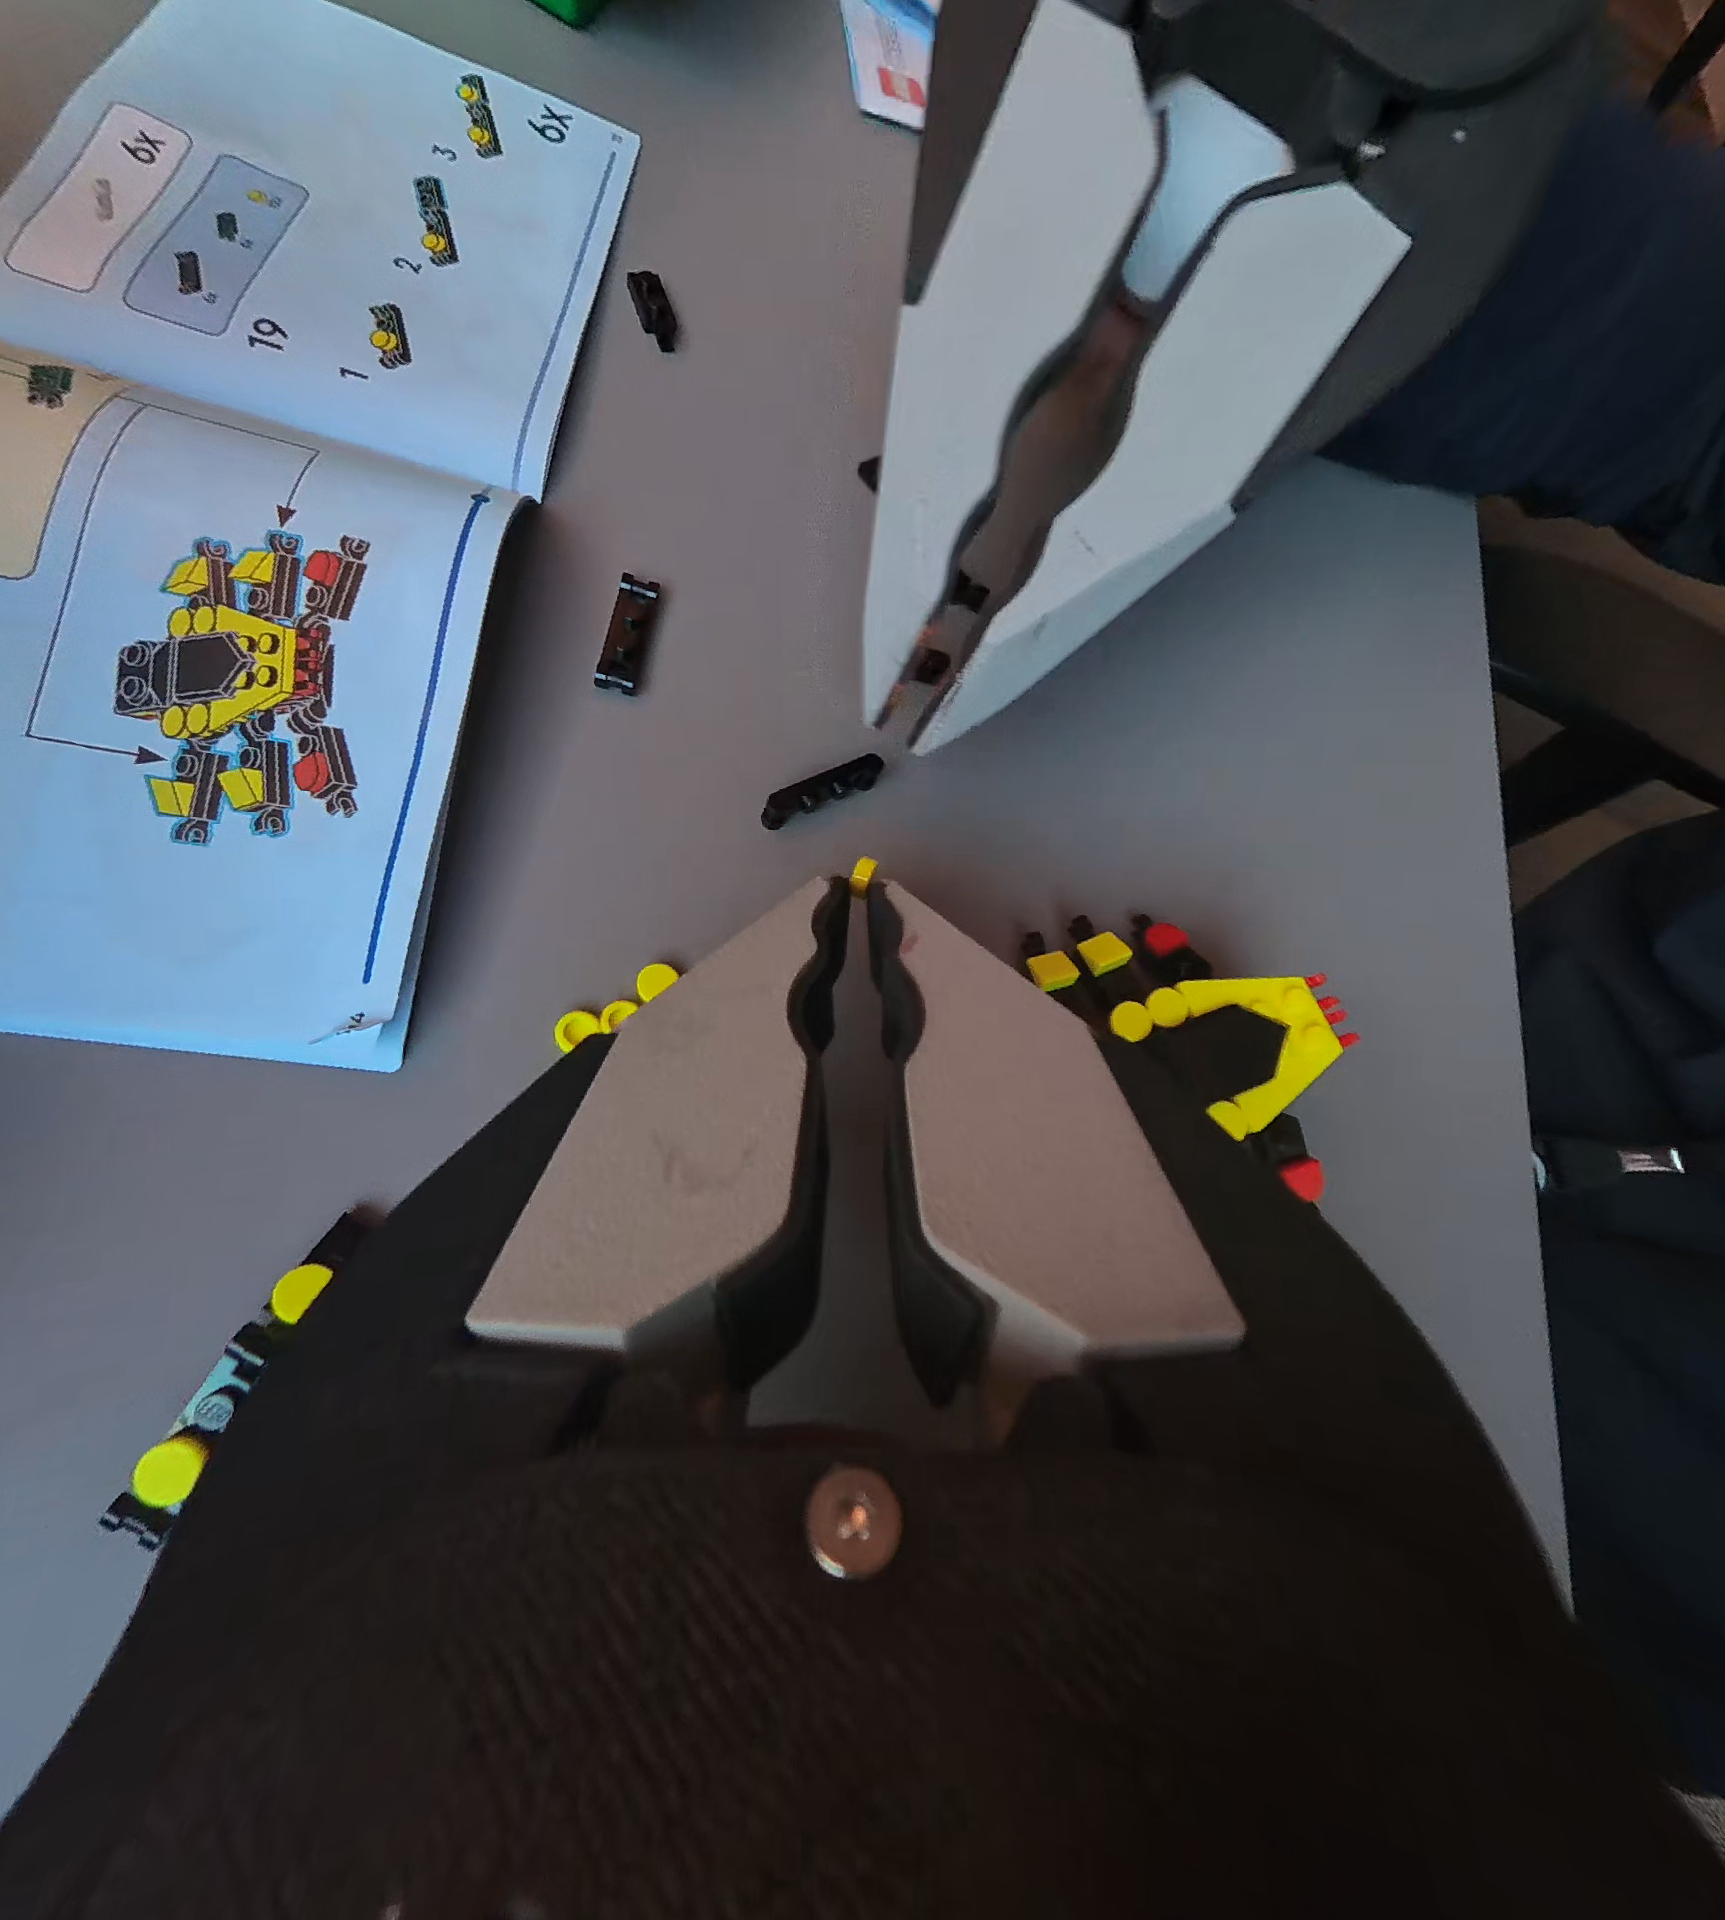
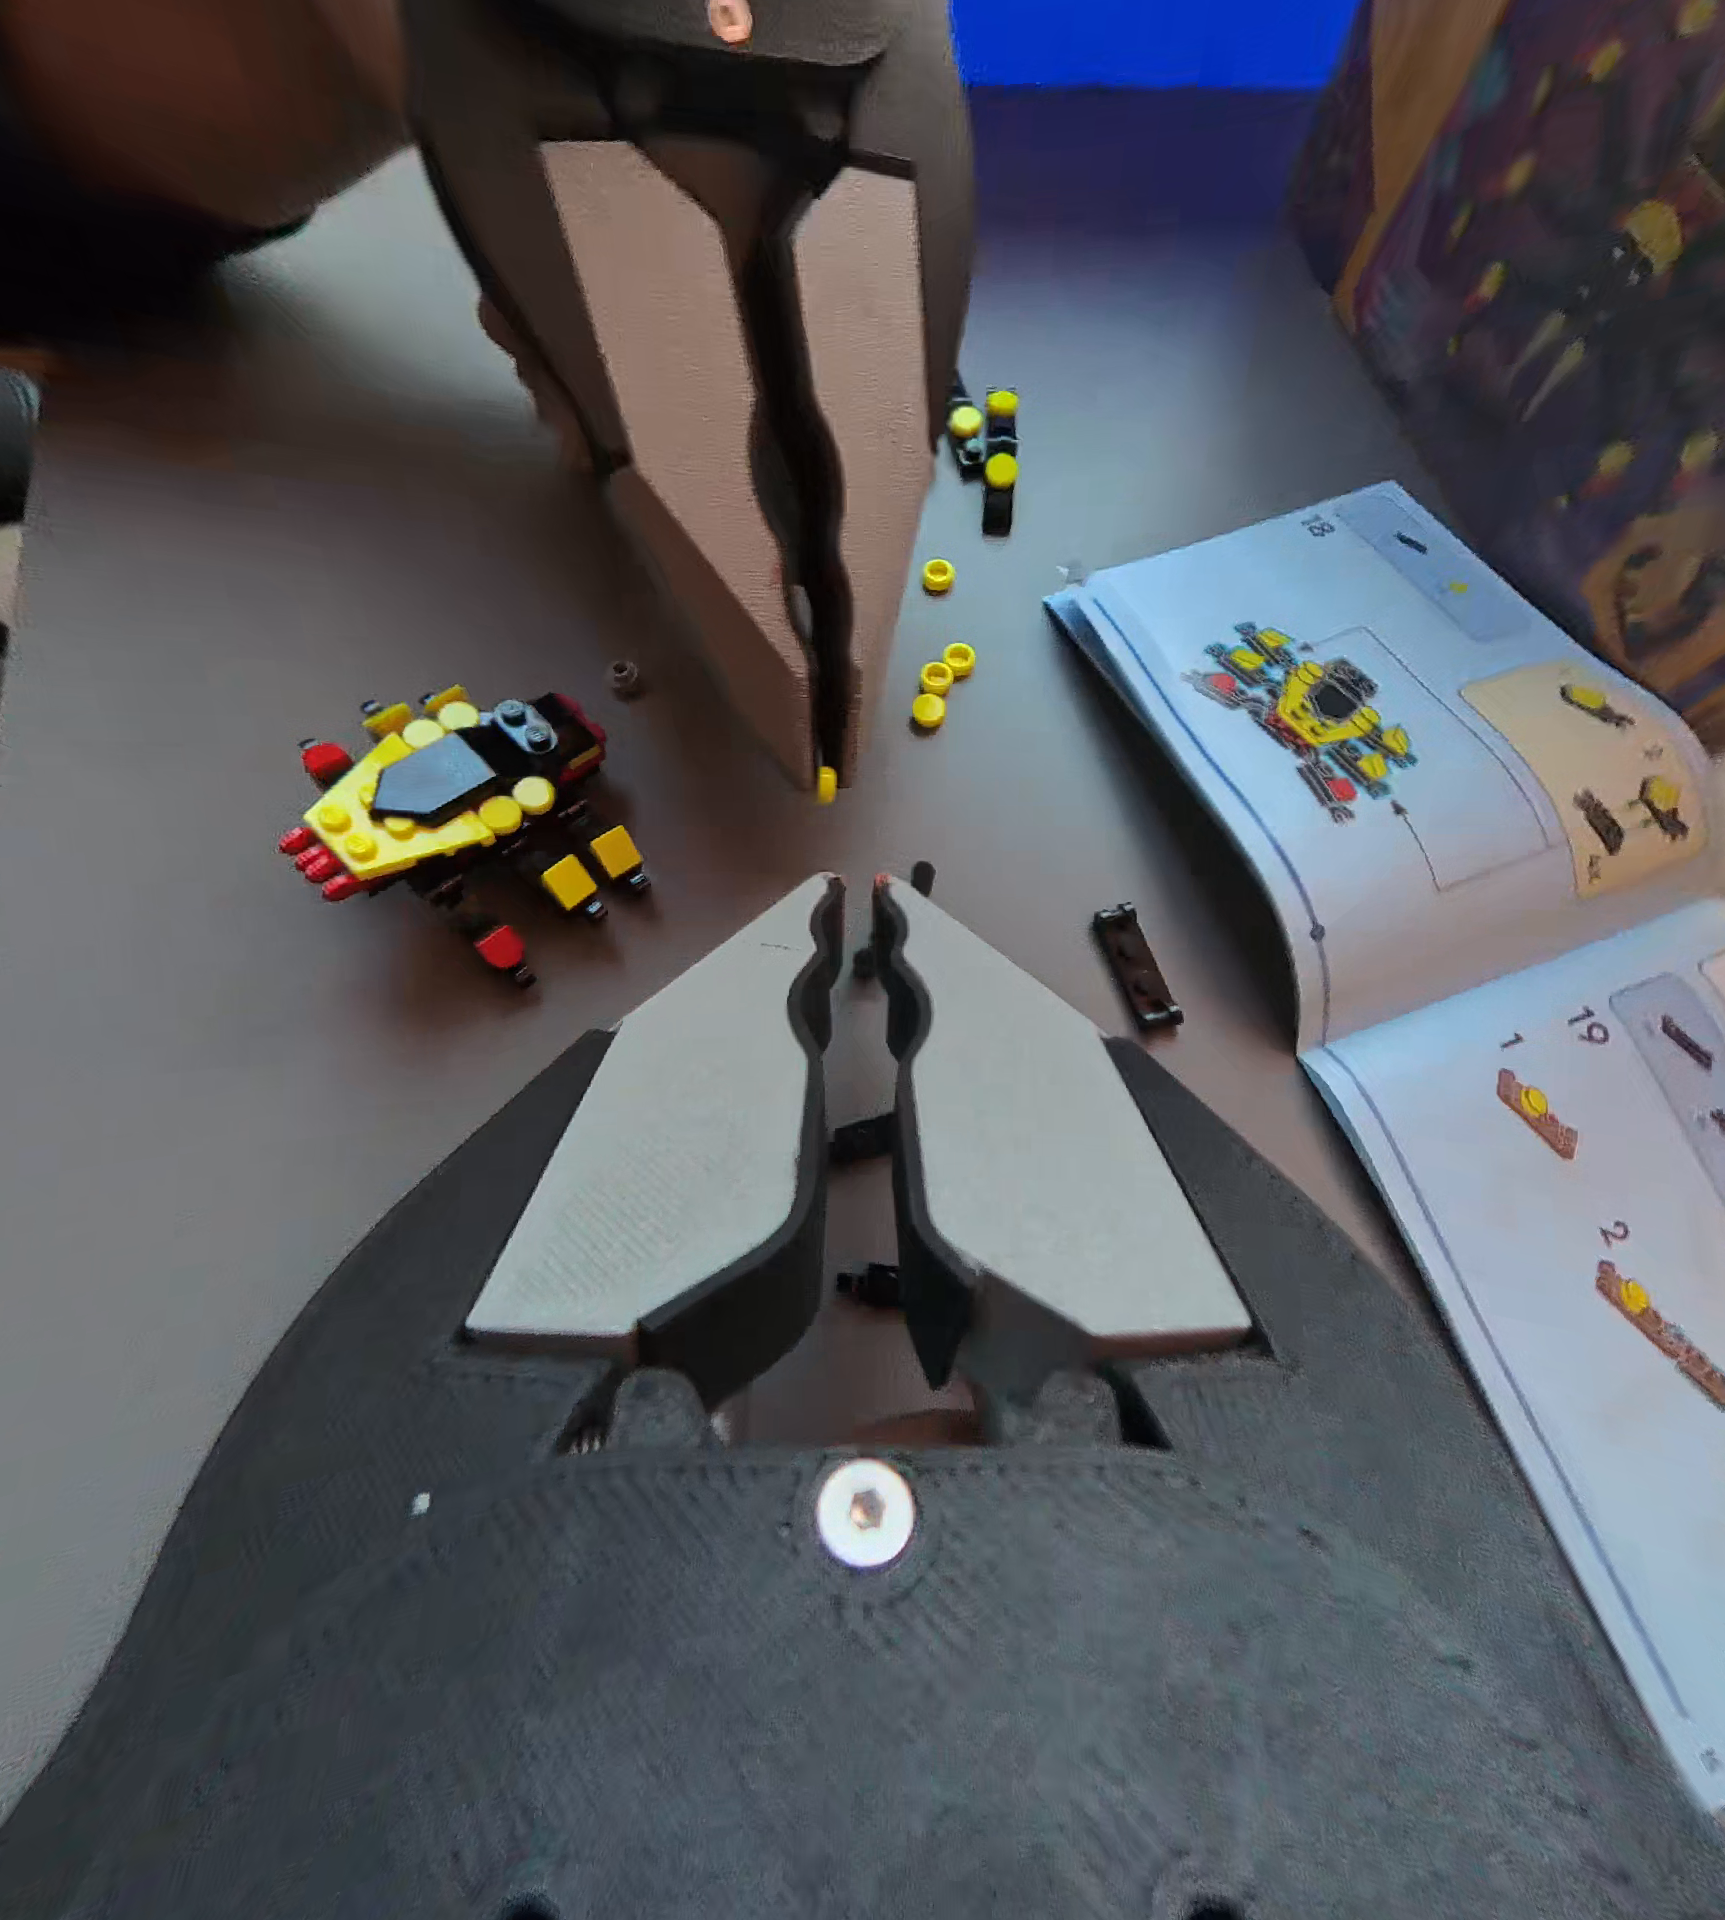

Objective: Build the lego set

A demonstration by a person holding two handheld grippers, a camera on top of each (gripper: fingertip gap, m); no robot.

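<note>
Two tools | left tool pinches yellow stud | right tool slightly apart

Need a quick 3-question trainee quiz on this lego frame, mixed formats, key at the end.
1. True or false: the left gripper is shut on a small yellow round piece.
2. The partly built yellow model lies: A) on the open instruction booklet; B) on the bare table, across the grippers from the booklet; C) between the right gripper's fingers.
3. Fill in: the right gripper is slightly ____ at its tips, with a black plate lying on the table beside it.

Key: 1 true; 2 B; 3 open.
</note>
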